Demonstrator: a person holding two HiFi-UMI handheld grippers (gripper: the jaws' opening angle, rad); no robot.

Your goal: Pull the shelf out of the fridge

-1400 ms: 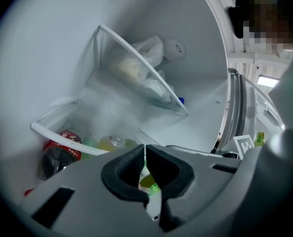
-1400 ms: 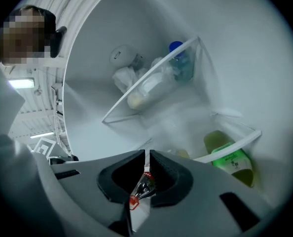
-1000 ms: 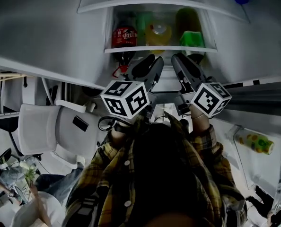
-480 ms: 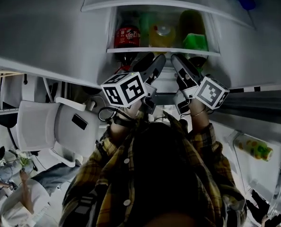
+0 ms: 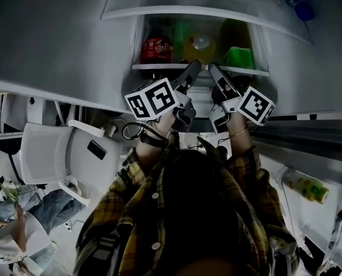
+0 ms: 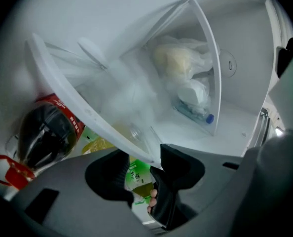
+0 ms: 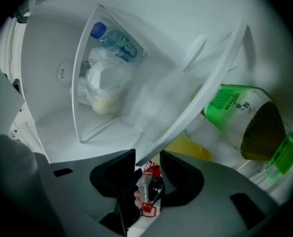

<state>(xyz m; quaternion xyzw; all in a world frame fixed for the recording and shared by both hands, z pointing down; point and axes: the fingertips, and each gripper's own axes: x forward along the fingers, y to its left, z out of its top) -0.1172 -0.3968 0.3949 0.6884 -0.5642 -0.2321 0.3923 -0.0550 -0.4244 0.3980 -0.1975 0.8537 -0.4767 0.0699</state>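
The fridge shelf [image 5: 159,66] shows as a white front rim with clear glass behind it. My left gripper [image 5: 191,73] and right gripper [image 5: 214,73] reach side by side to its middle. Both sets of jaws have just been opening. In the left gripper view the rim [image 6: 87,110] runs slantwise into the gap of the left gripper [image 6: 144,164], which stands open around it. In the right gripper view the rim [image 7: 201,98] likewise enters the open right gripper [image 7: 147,164]. A gap shows beside the rim in each.
By the shelf stand a cola bottle [image 5: 155,48], a yellow bottle [image 5: 198,42] and a green bottle [image 5: 238,56]. A clear box [image 6: 186,83] holds bagged food and a blue-capped bottle. A white chair [image 5: 50,154] stands left; a door-bin bottle [image 5: 303,188] lies right.
Both grippers have moved up the picture, closer to the shelf's rim, and have rolled. The view has shifted slightly with the person's head.
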